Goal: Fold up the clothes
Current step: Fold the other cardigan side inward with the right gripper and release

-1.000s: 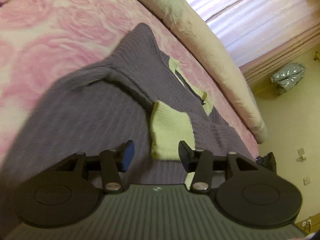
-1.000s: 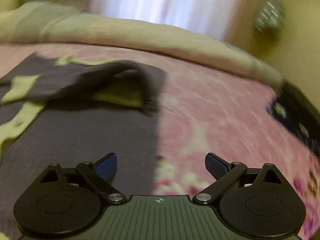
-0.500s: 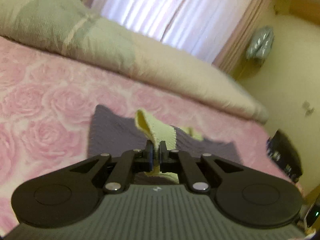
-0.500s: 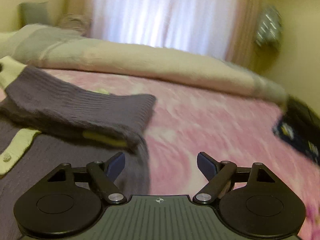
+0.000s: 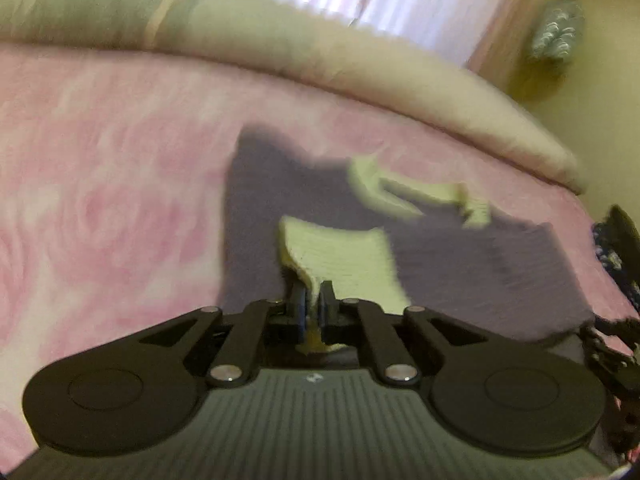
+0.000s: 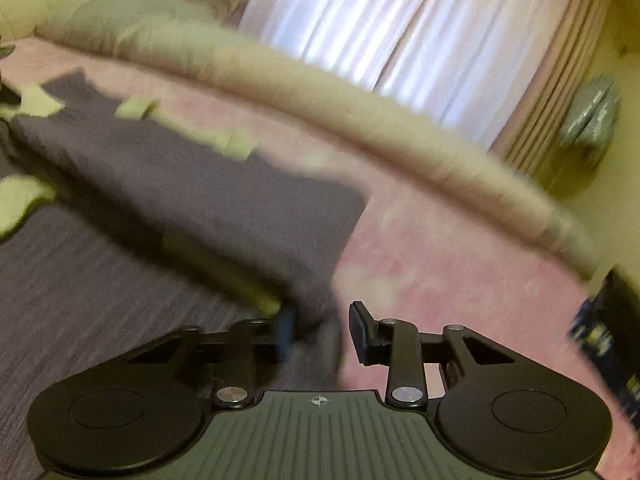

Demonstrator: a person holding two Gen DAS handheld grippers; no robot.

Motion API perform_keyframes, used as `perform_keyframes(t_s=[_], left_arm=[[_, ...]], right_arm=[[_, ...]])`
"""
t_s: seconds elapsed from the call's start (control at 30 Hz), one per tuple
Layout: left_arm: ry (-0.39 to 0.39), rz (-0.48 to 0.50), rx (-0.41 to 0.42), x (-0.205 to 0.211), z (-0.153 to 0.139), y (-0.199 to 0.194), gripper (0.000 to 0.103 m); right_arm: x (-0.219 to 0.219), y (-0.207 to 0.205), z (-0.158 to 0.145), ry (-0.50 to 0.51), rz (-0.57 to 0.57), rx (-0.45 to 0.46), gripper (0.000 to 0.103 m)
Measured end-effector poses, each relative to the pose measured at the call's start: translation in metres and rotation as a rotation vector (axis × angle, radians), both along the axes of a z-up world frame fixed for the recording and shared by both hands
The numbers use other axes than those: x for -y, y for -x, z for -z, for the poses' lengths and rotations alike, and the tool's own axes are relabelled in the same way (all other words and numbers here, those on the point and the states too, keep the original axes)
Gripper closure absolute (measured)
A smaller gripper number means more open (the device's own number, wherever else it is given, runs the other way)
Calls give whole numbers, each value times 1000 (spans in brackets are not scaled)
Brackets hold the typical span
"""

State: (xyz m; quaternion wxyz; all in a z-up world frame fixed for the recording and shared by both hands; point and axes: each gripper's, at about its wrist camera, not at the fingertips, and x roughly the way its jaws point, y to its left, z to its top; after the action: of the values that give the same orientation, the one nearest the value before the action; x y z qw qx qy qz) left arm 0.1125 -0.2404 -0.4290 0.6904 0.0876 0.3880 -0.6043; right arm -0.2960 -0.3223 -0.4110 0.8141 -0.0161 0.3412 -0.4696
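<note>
Purple knit cardigan (image 5: 460,256) lies on the pink bedspread (image 5: 100,160); left gripper (image 5: 314,300) pinches its yellow cuff (image 5: 340,256), right gripper (image 6: 320,328) gapes, seemingly around the sleeve fold. Carry the sleeve across flat.

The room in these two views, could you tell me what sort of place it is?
Most likely a bedroom. The purple cardigan lies on a pink rose-patterned bedspread, a long beige bolster runs along its far edge, and white curtains hang behind. The left gripper is shut on the cardigan's yellow cuff.
</note>
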Motion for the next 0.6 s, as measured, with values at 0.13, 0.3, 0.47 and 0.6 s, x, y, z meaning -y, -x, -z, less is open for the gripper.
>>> perform_keyframes(t_s=[0.13,0.3,0.47,0.6], left_arm=[[29,-72,96,-10,-22,-1,94],[107,-41,96,-11,-56,9,95],[13,122,148,20,-29,48,87],[-20,50,198,14,-3,39,100]], right_arm=[[4,6,-14,-72,9,63,69],[14,13,-37,-179,25,214,69],[33,-28,-33,-254,-44,306,69],[48,-30,-5,-291,4,279,70]])
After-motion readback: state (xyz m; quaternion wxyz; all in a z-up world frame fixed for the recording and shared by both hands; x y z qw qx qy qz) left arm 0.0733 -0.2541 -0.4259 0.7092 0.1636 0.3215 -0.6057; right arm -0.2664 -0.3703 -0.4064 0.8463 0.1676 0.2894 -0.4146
